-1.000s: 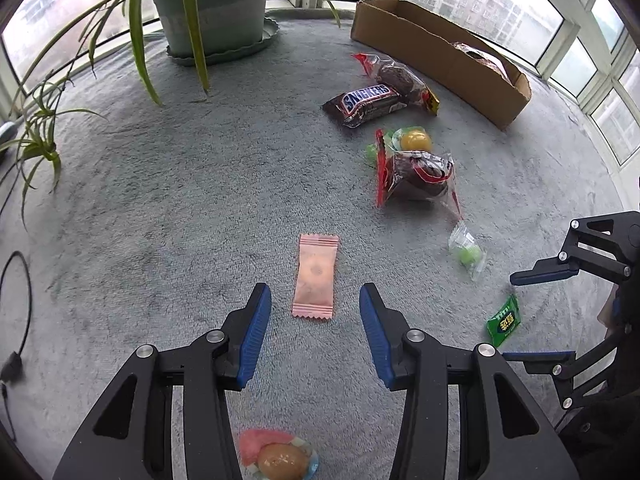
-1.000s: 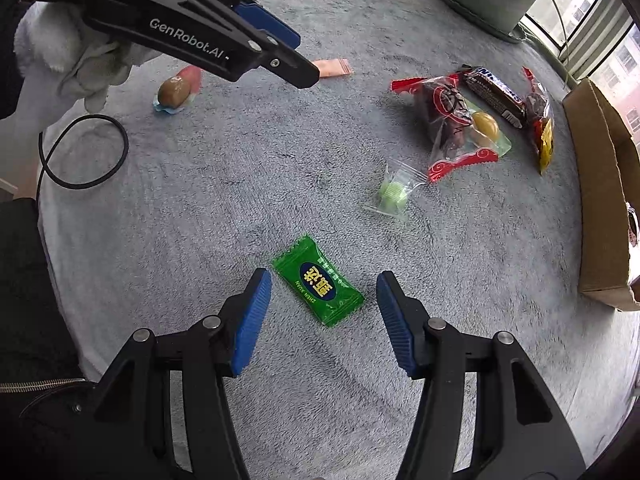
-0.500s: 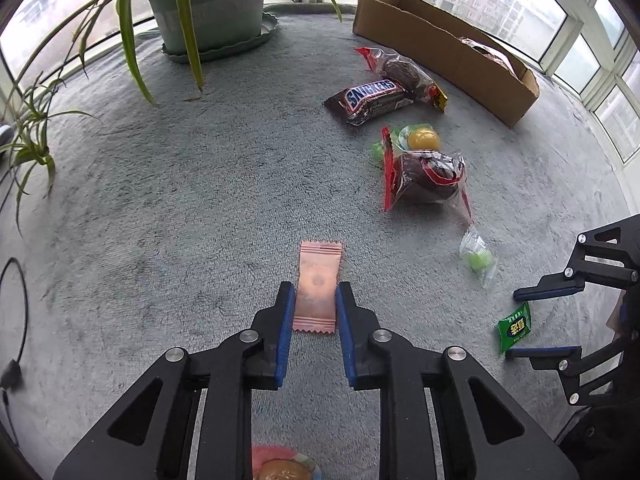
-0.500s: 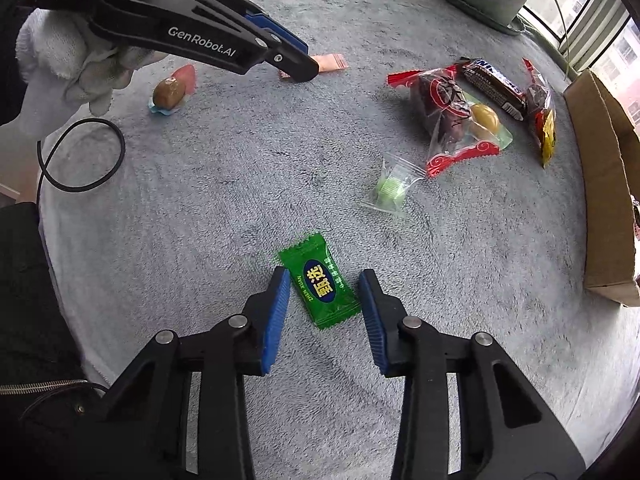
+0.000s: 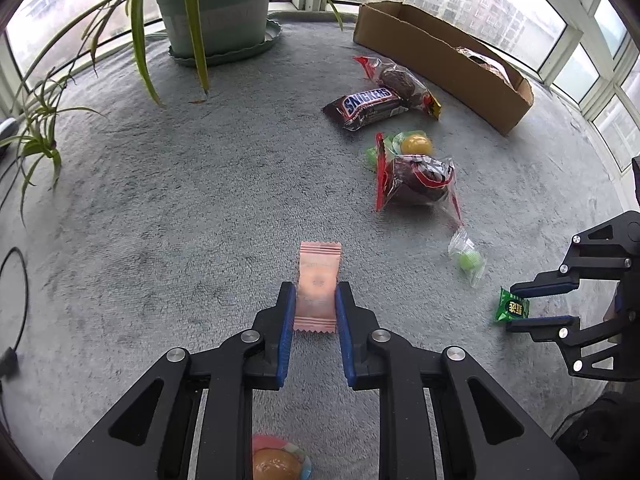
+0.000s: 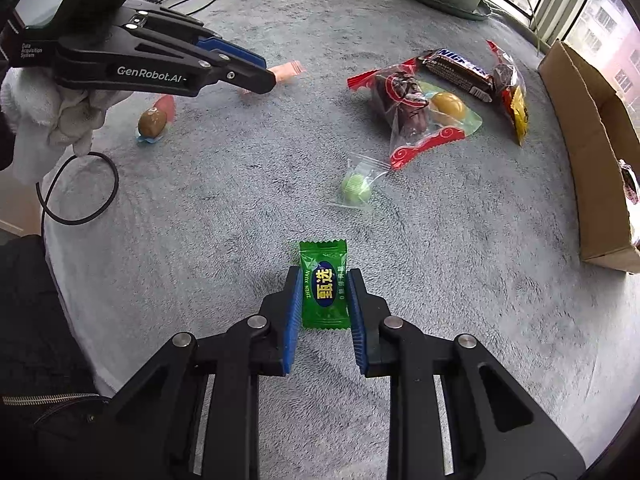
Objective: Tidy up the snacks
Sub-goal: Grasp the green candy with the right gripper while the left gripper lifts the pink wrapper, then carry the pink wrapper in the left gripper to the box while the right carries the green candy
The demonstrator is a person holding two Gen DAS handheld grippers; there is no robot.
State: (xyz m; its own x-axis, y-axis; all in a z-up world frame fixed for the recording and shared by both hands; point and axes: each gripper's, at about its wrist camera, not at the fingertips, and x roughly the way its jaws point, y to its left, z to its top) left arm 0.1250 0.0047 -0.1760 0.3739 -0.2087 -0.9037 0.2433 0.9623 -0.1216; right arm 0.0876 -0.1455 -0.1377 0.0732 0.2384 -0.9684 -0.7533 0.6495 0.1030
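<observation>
My left gripper (image 5: pixel 315 298) is shut on a pink candy wrapper (image 5: pixel 318 284) and holds it just above the grey carpet. My right gripper (image 6: pixel 323 280) is shut on a green candy packet (image 6: pixel 323 284), also just off the carpet; it also shows in the left wrist view (image 5: pixel 512 309). Loose snacks lie ahead: a Snickers bar (image 5: pixel 366 107), a red-edged dark snack bag (image 5: pixel 416 180), a yellow jelly cup (image 5: pixel 416 145), another dark snack bag (image 5: pixel 400 80) and a small green candy in a clear wrapper (image 5: pixel 469 260). A cardboard box (image 5: pixel 440 60) lies at the back right.
A potted plant (image 5: pixel 212 8) on a saucer stands at the back left, its long leaves hanging over the carpet. A brown candy in a pink and blue wrapper (image 6: pixel 154 120) lies under my left gripper. A black cable loop (image 6: pixel 80 188) lies at the carpet's left edge. Windows ring the carpet.
Both grippers have closed from open onto their candies, the left on the pink wrapper and the right on the green packet. Both have lifted slightly and the green packet now points straight ahead.
</observation>
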